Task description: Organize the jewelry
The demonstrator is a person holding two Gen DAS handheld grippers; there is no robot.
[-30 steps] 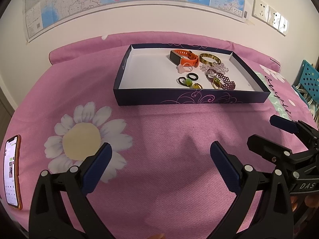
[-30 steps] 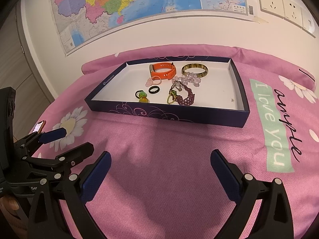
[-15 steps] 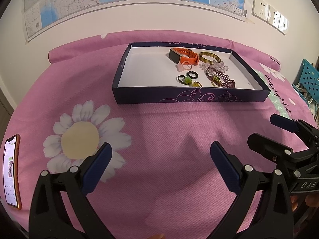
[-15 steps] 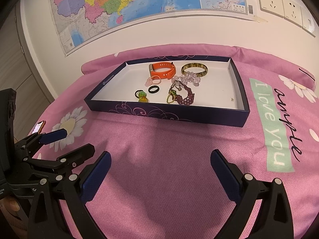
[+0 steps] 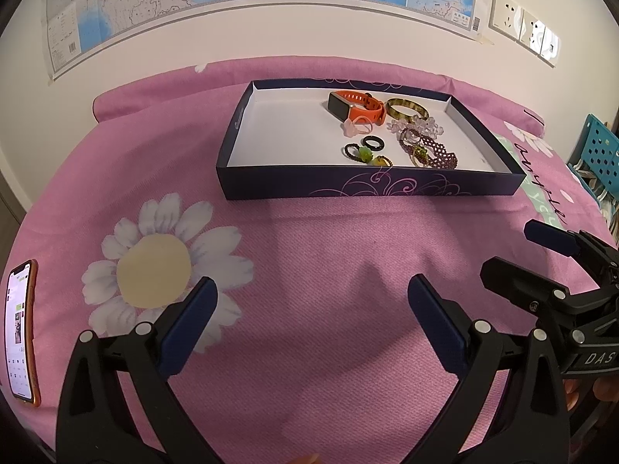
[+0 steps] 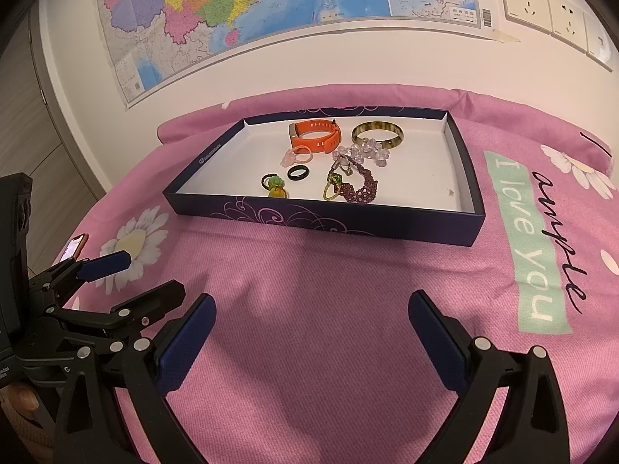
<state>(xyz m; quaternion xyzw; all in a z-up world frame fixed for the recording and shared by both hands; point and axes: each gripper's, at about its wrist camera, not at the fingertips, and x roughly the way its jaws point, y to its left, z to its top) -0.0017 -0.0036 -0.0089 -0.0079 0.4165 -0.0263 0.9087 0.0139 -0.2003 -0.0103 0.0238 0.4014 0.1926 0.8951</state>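
Left gripper: jaws spread wide, nothing between them, hovering over the pink bedspread. Right gripper: likewise wide open and empty, also over bare pink fabric. The two sit side by side; each shows at the edge of the other's view.

Dark blue box lid with white interior lies flat on the bed, ahead of both grippers and well apart from them, a stretch of bare bedspread between. From the left wrist view it sits ahead and a little to the right; from the right wrist view it is ahead, roughly centred.

Contents, clustered toward the far right half of the box:
- orange watch band, near the back wall
- tortoiseshell bangle, just beside the band on the right
- clear bead bracelet, touching the bangle's near side
- pale pink ring, against the band's near edge
- black ring, lying alone
- small ring with green ornament, nearest the front wall, a yellow piece beside it
- purple beaded bracelet, tangled with a thin yellow-green loop

Left half of the box interior is bare white.

Phone, screen lit, lies on the bedspread to the far left. Map on the wall behind the bed
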